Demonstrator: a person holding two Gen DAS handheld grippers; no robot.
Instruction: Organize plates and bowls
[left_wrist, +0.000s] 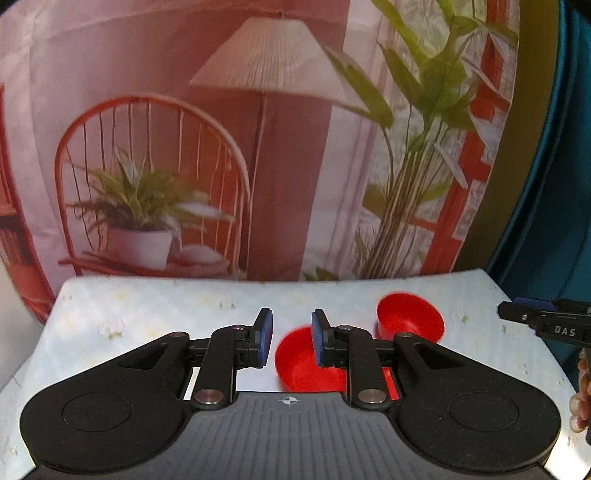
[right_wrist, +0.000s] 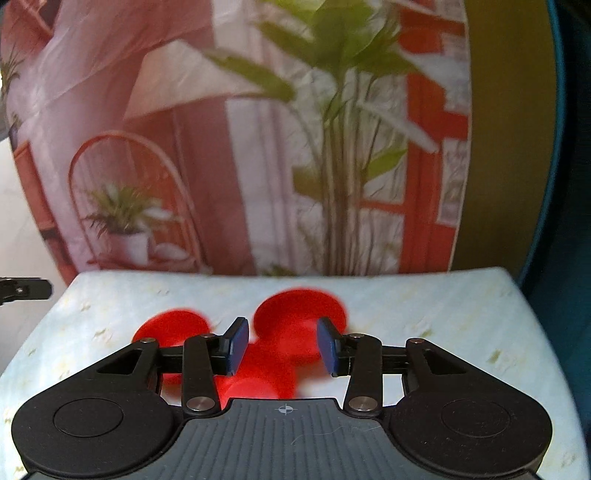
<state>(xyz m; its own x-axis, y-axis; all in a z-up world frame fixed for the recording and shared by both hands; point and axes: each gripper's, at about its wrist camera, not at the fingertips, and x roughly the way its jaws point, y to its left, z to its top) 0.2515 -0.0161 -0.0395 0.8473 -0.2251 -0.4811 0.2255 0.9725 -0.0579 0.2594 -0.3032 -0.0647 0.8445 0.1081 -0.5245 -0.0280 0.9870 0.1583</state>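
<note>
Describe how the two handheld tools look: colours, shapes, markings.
Both are matte black. The left tool and right tool have blue pads, rounded teardrop-shaped linkage plates, silver pivot screws and a ribbed grey body with a small crosshair mark. White letters "DAS" mark the right tool's side.

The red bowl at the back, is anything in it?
Empty. In the left wrist view the far red bowl tips its mouth toward the camera, and only plain red inside shows.

wrist views: face backdrop (left_wrist: 258, 147) | share table (left_wrist: 166, 306), bowls (left_wrist: 410, 314)
</note>
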